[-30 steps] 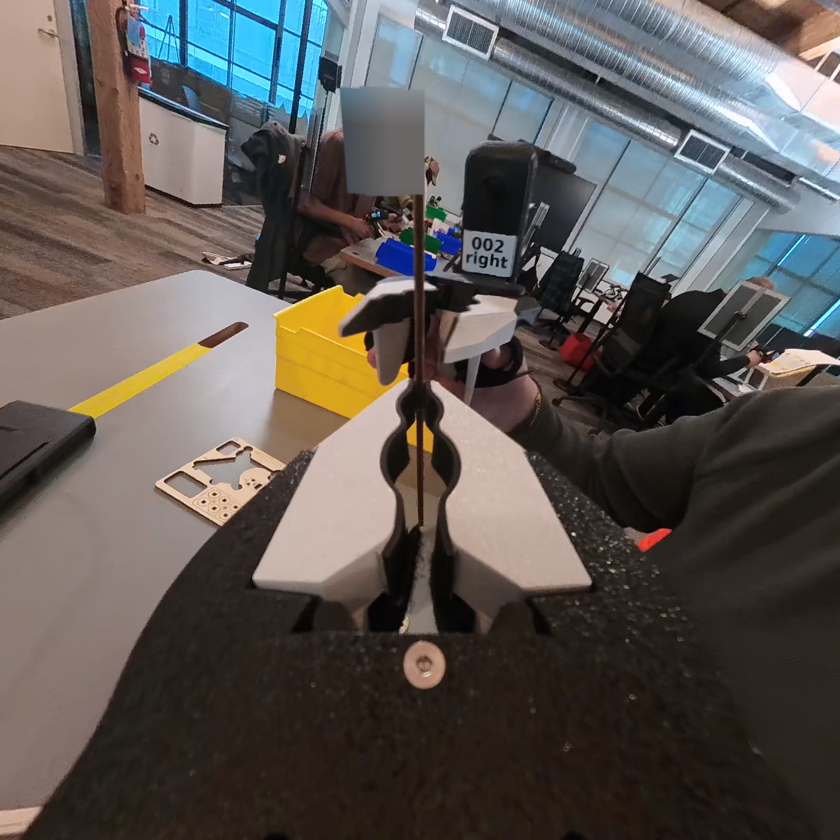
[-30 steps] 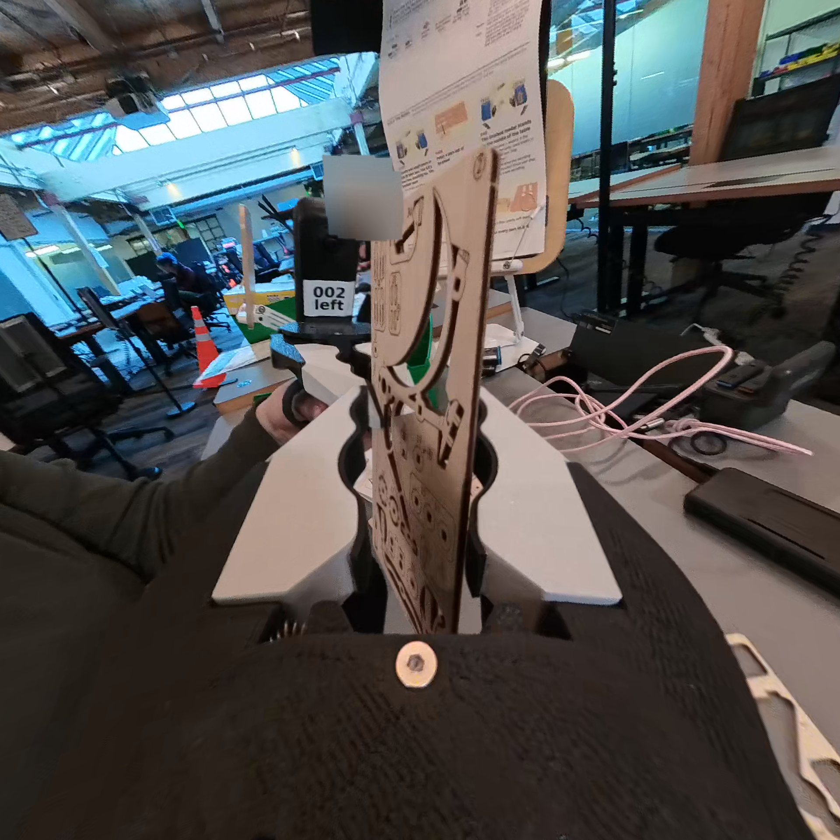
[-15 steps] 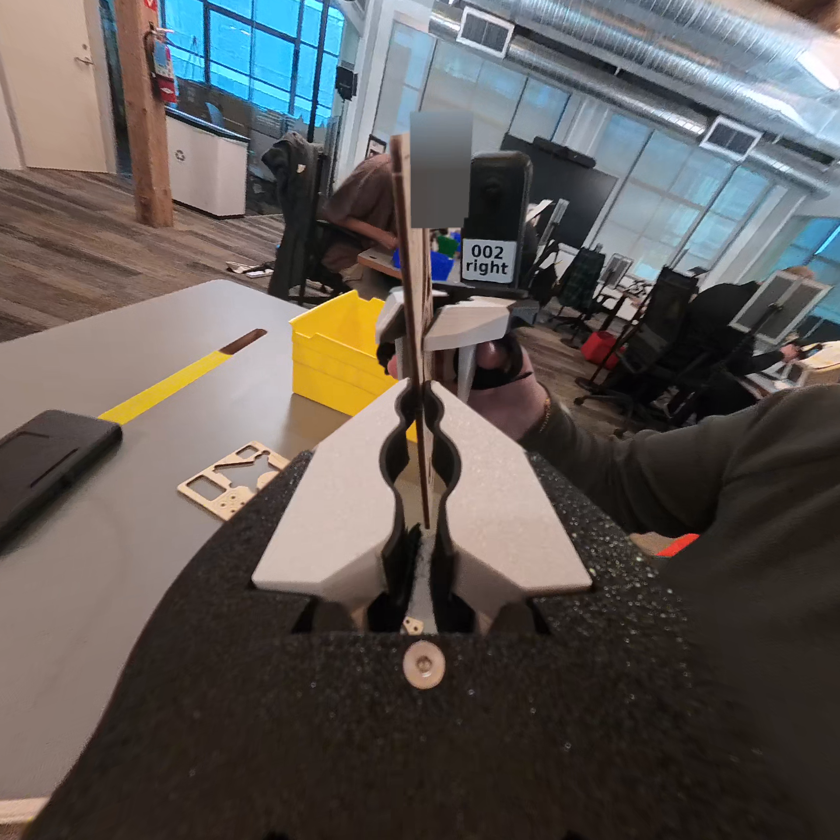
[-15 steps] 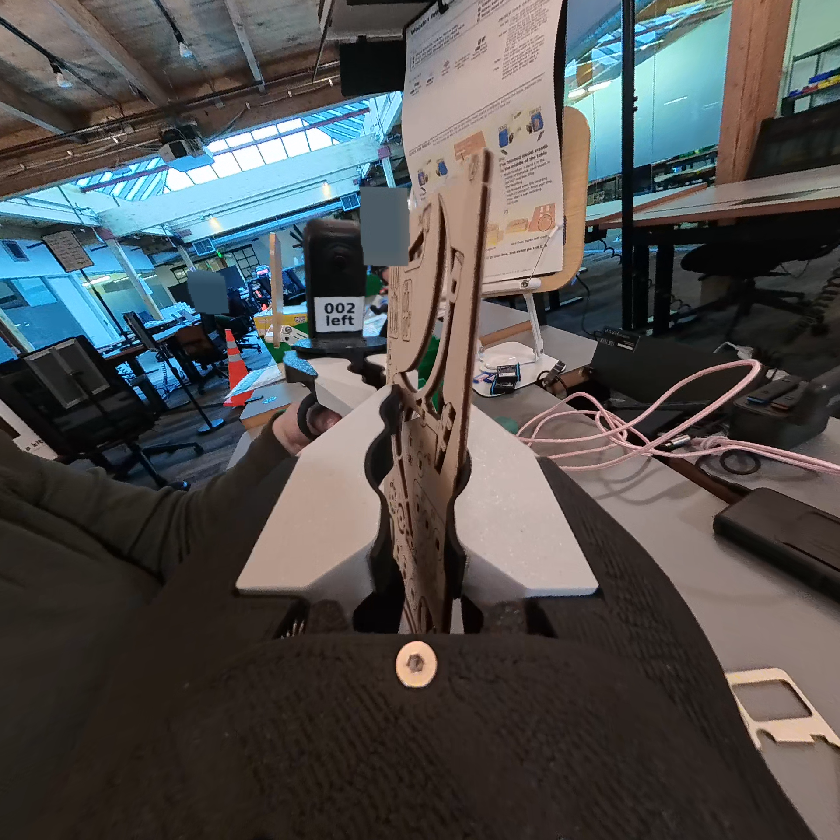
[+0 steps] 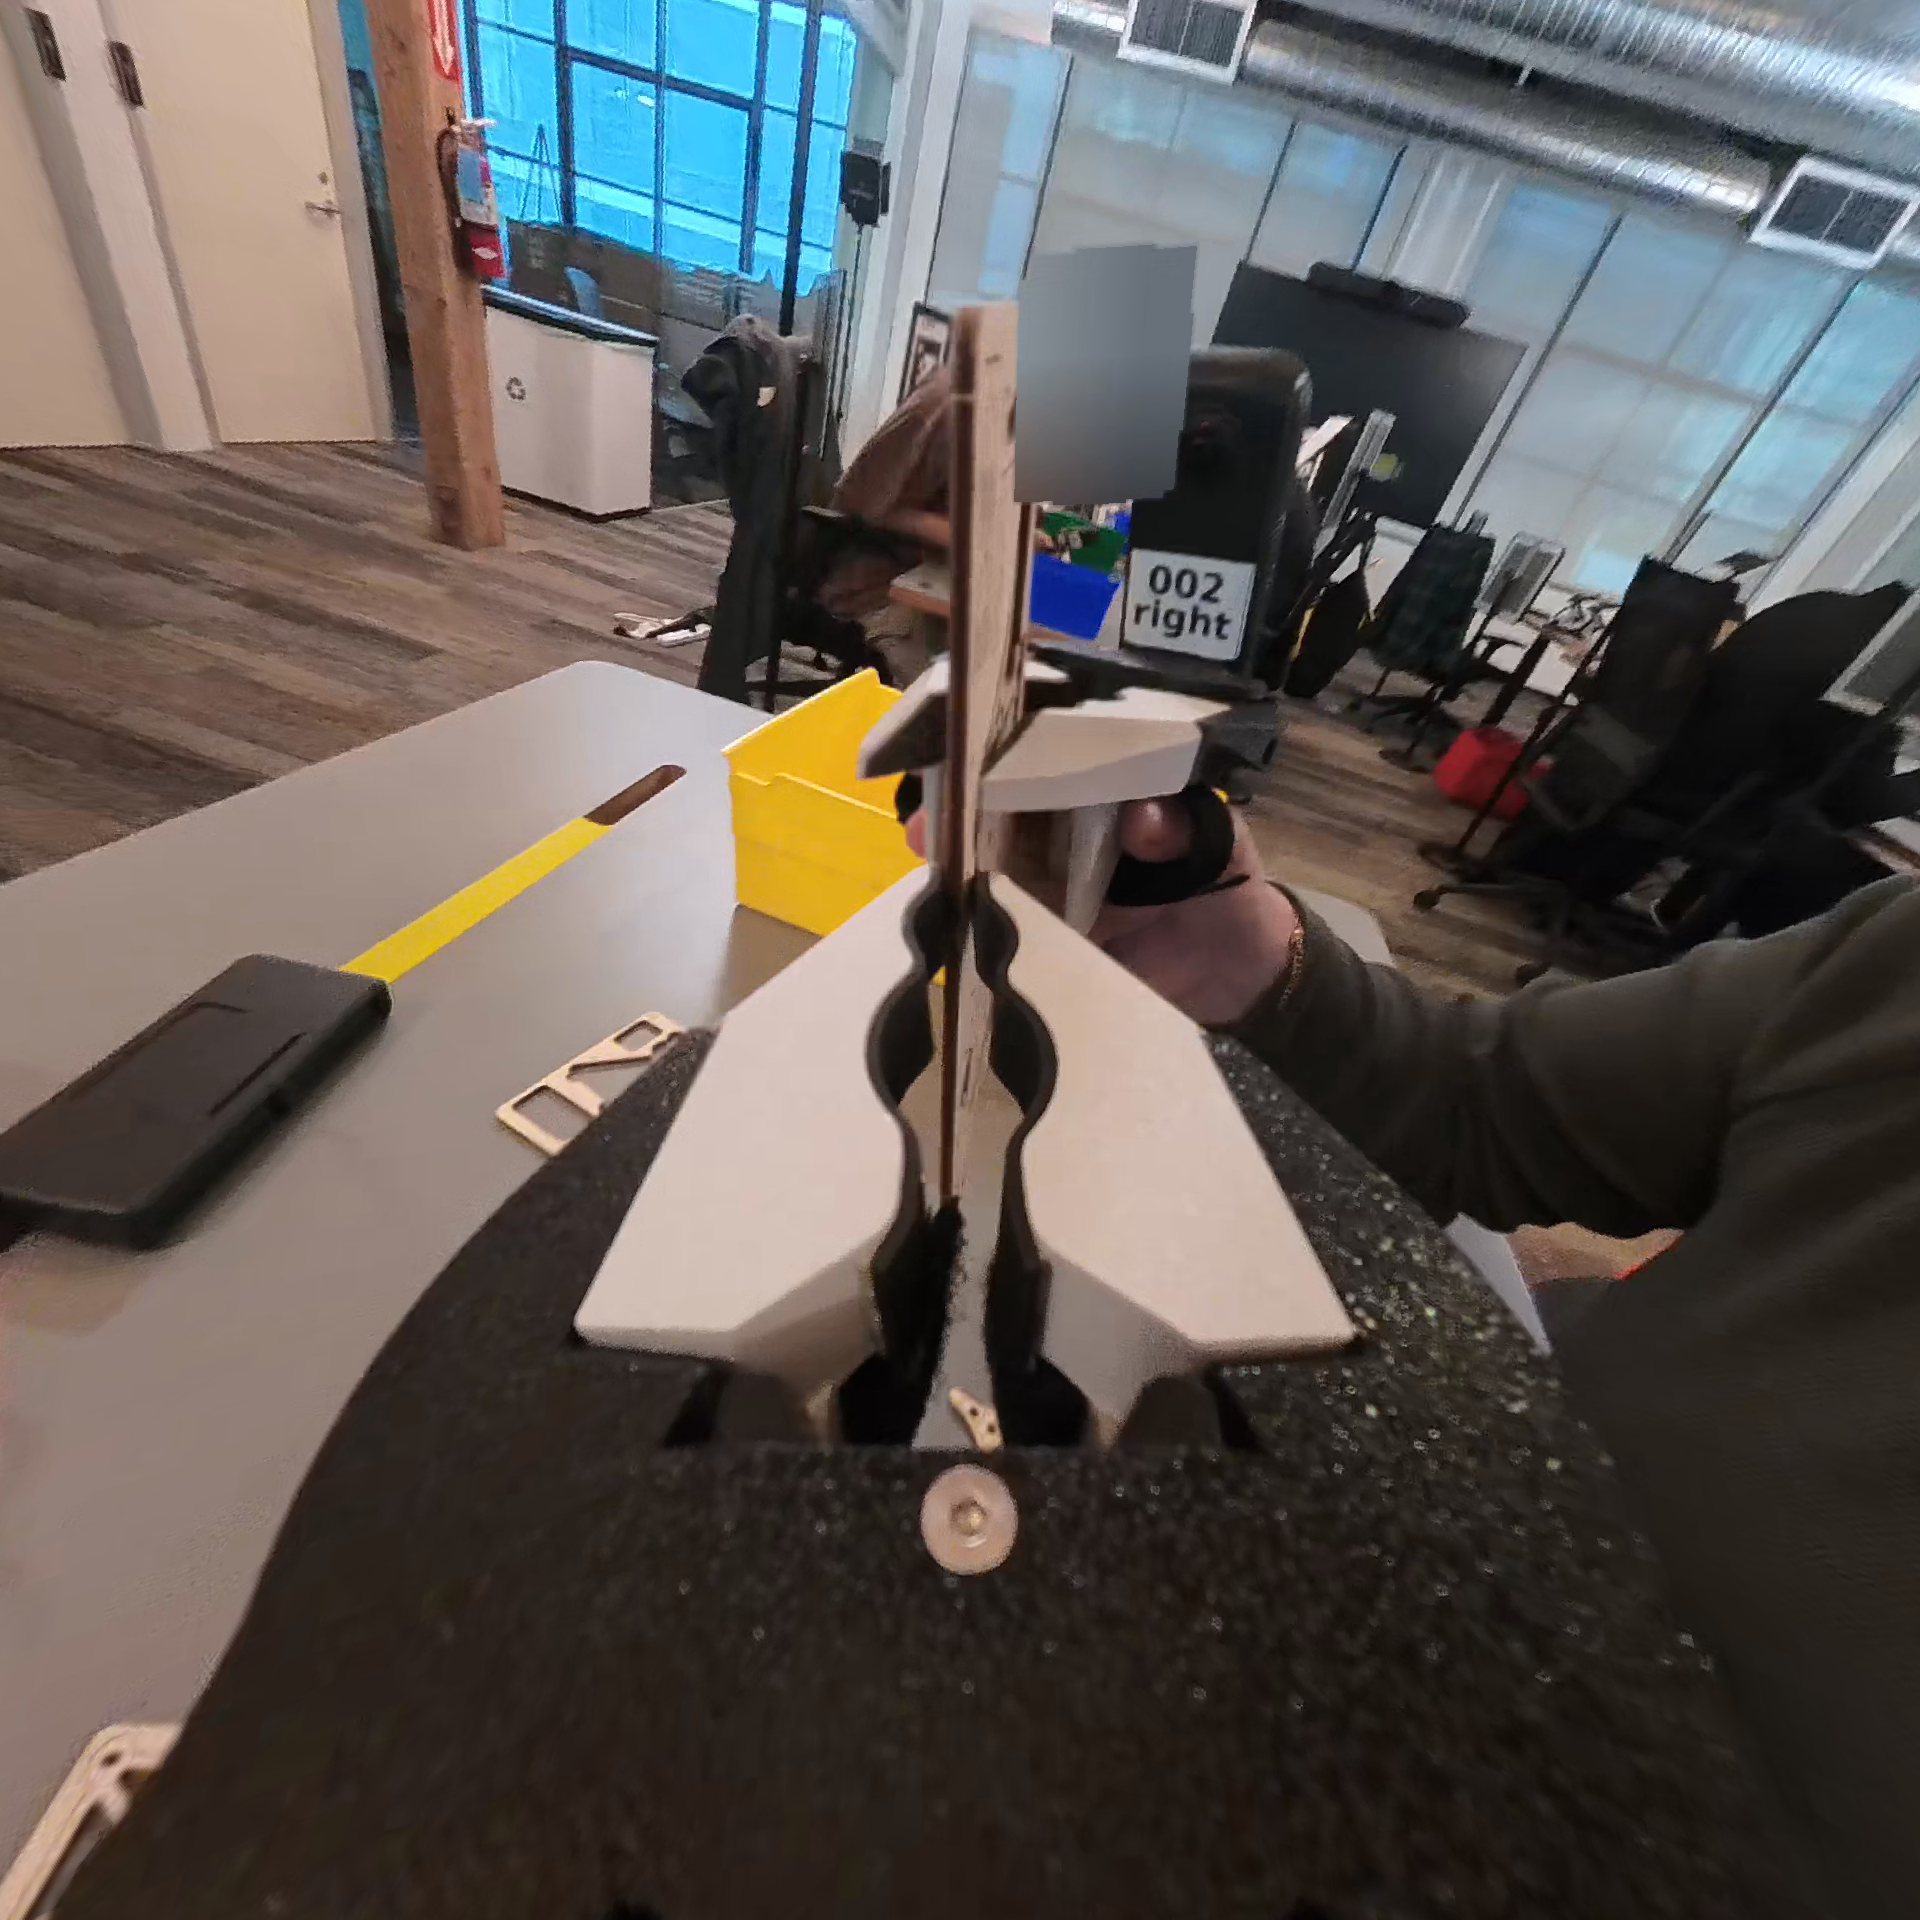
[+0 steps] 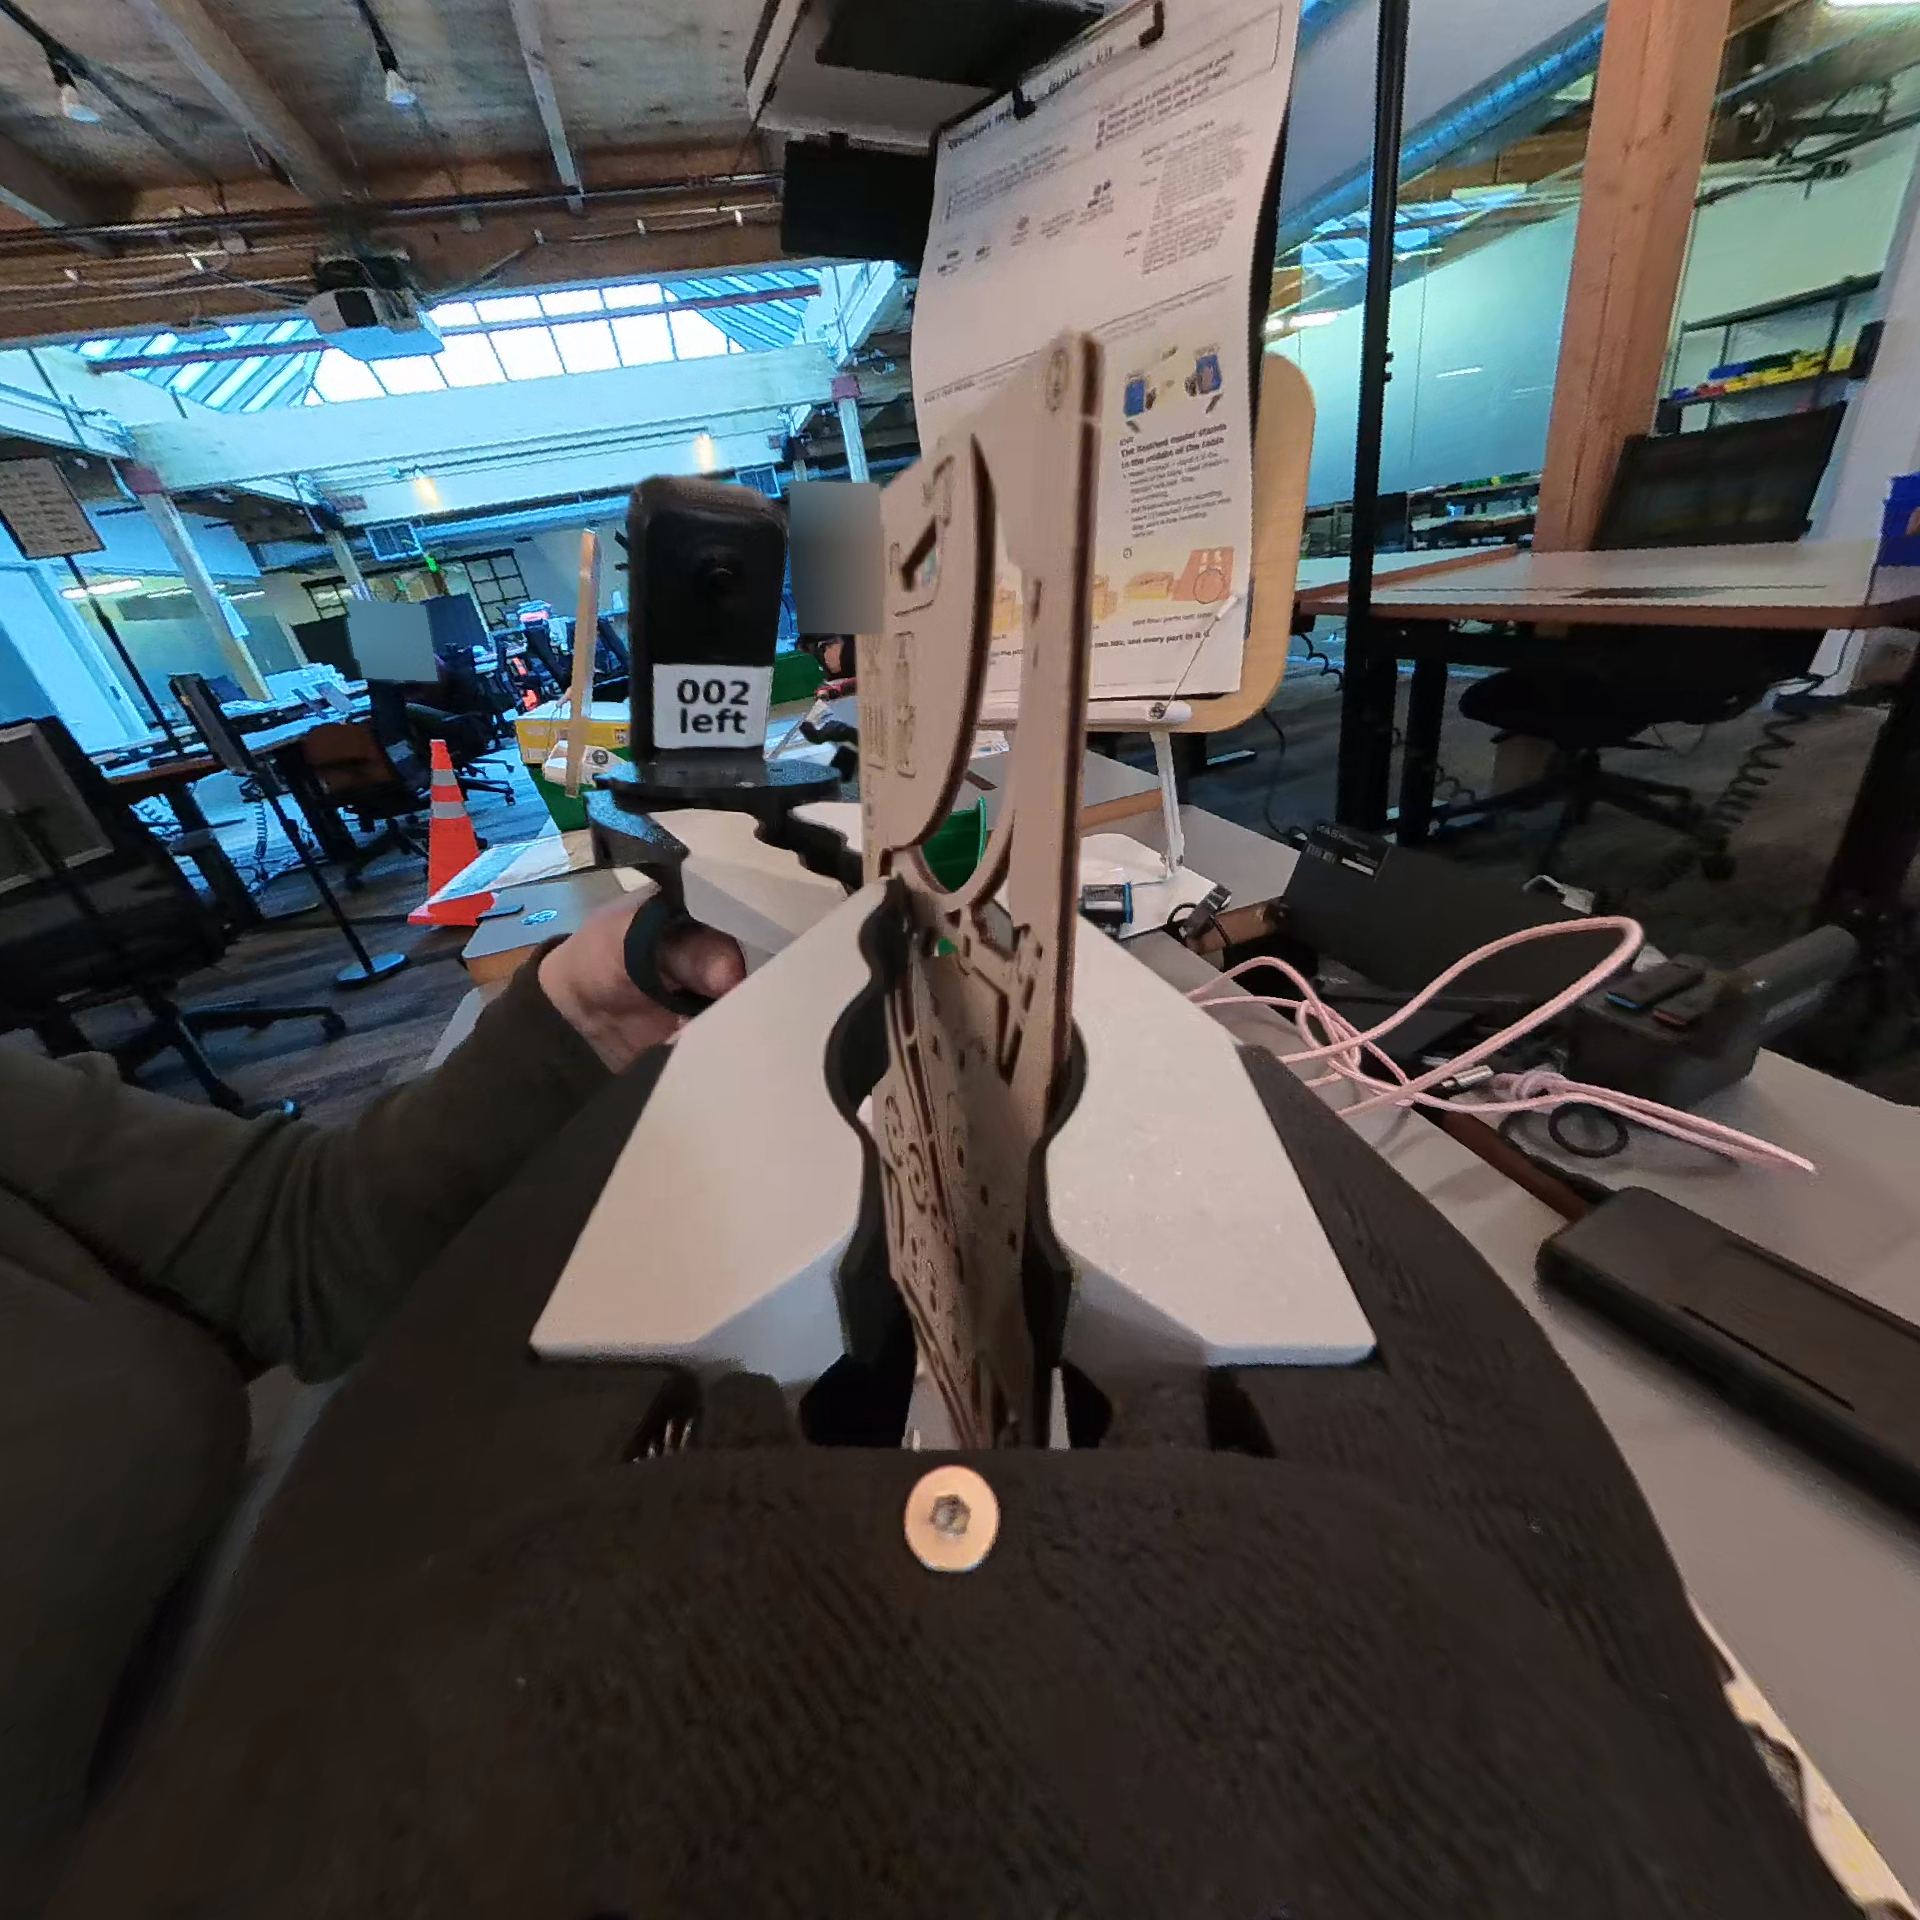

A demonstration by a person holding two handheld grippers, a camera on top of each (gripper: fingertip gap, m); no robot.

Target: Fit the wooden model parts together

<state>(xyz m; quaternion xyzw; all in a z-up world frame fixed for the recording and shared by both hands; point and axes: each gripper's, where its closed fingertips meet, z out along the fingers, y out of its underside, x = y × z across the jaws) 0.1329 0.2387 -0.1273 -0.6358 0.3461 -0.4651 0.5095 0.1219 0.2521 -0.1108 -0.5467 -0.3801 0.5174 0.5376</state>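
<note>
Above a grey surface [image 5: 343, 904] in an open office, a laser-cut wooden sheet [image 6: 987, 831] is being held upright, clenched by both the left gripper [image 5: 951, 935] and right gripper [image 6: 961, 935], probably steadying it for parts to be freed.

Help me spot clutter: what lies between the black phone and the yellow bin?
A yellow tape strip on the table, between black phone and yellow bin; the left wrist view shows it.
</note>
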